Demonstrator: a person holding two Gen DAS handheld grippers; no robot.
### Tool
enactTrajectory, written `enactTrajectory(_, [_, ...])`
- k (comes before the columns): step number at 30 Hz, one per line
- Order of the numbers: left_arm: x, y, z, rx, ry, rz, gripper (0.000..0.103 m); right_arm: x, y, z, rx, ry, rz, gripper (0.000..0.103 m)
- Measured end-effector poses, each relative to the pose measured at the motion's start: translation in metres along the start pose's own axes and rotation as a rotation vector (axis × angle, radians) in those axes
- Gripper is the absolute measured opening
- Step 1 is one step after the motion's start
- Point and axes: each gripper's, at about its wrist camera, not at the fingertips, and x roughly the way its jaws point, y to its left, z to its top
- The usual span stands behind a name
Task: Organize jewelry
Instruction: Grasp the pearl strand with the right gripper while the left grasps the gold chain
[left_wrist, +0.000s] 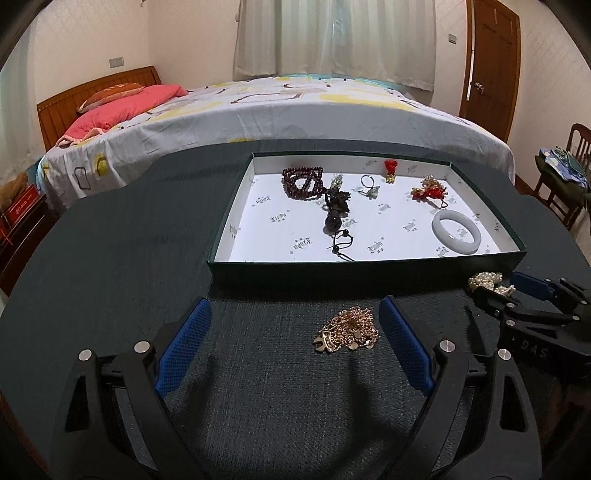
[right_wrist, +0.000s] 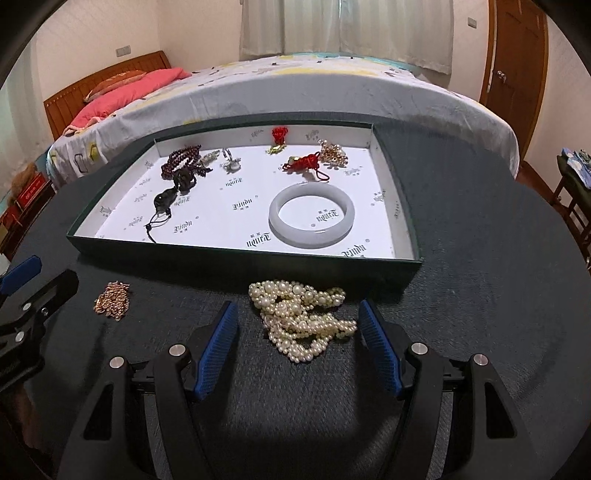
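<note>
On the table, in front of the tray's (right_wrist: 236, 254) near wall, the left gripper (left_wrist: 295, 325) stands spread around the gold chain (left_wrist: 347, 330) and the right gripper (right_wrist: 297, 325) spread around the pearls (right_wrist: 301, 317).

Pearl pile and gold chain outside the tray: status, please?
Left gripper open around heaped gold chain. Right gripper open around white pearl strands. Neither gripped. Nothing blocks green tray.
</note>
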Motion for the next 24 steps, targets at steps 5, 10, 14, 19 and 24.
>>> enactTrajectory(5, [0.005,0.000,-0.001,0.003,0.012,-0.006,0.090,0.006,-0.001,-0.001,0.003,0.019,0.005,0.065])
enactTrajectory(10, [0.009,-0.003,-0.003,0.008,0.026,-0.020,0.090,0.003,-0.003,-0.003,-0.009,0.008,0.001,0.037])
enactTrajectory(14, [0.012,-0.007,-0.003,0.019,0.037,-0.035,0.090,-0.001,-0.007,-0.006,0.007,0.004,0.027,0.024])
enactTrajectory(19, [0.021,-0.015,-0.003,0.038,0.053,-0.055,0.090,-0.007,-0.010,-0.009,0.022,-0.002,0.050,0.022])
enactTrajectory(24, [0.034,-0.018,-0.001,0.033,0.093,-0.076,0.085,-0.009,-0.011,-0.010,0.032,0.001,0.073,0.022])
